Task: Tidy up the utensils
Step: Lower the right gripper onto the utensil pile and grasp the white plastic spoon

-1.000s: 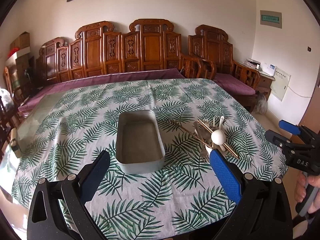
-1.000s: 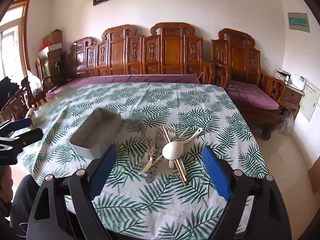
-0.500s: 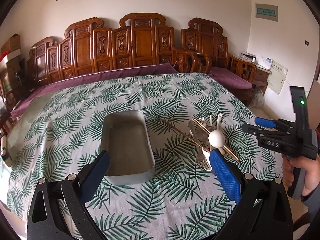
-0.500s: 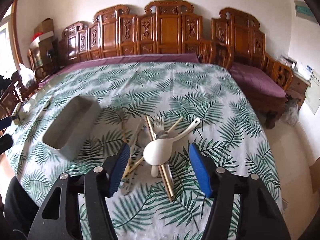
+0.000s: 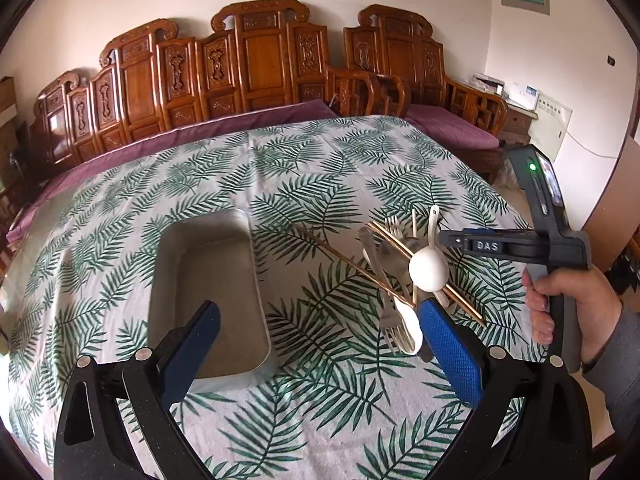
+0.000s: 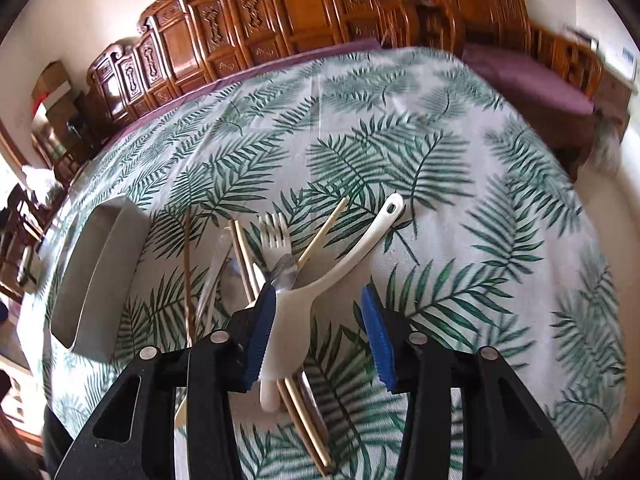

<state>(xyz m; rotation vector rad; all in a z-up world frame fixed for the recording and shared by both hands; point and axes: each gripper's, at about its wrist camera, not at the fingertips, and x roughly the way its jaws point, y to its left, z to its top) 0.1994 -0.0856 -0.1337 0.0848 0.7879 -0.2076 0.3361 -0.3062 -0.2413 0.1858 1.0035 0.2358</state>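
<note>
Jaws of the right gripper (image 6: 316, 296): about half open, just now closing in, straddling the bowl end of the white spoon (image 6: 344, 264). Left pad right at the bowl's edge, contact impossible to confirm; right pad clearly apart from it, so nothing clamped yet. Jaws of the left gripper (image 5: 318, 312): wide open and empty, hanging over the near end of the metal tray (image 5: 208, 264), lower centre of the left wrist view.

Lies on top of the pile, that spoon, centre of the right wrist view, with its handle running to the upper right and its bowl toward the lower edge. Looks like glazed ceramic: stiff, fairly light, smooth and likely slippery, and liable to chip if dropped. Best taken across the neck where bowl narrows into handle, or across the bowl's flat sides; a squeeze on the rounded bowl probably squirts it out.

Underneath and crossing it: chopsticks (image 6: 244, 256), a pale fork (image 6: 276, 236) and a metal spoon (image 6: 286, 268), all loose, thin and easily dragged or rolled when the top piece lifts. Calls for a straight lift rather than a slide.

Farther out, the tray on the leaf-print desk (image 6: 440, 160) at the left of the right wrist view, well apart from the pile, empty.

Right gripper pitched steeply down over the pile, gripped from below by a hand (image 5: 560, 304) at the right edge of the left wrist view. Left gripper angled down more gently toward the tray.
</note>
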